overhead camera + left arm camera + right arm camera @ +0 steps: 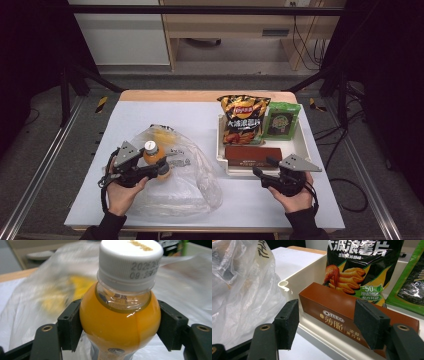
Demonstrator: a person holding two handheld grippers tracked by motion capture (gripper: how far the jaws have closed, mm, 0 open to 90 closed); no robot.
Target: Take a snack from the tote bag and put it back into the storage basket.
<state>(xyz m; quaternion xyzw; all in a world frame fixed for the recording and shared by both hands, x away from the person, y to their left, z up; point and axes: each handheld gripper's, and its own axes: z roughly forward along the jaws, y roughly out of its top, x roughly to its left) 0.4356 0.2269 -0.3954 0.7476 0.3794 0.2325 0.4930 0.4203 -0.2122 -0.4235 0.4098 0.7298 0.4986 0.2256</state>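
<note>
left hand-held gripper (117, 327) clamps upright orange plastic juice bottle (120, 322) over clear plastic bag (192, 172); right hand-held gripper (329, 322) wide, empty.

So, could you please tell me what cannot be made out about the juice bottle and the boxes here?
- Juice bottle: its lower body is cut off by the bottom edge of the left gripper view.
- Plastic bag: blurred there, so its yellow contents are unclear.
- Brown box: the right gripper covers part of its lettering.
</note>
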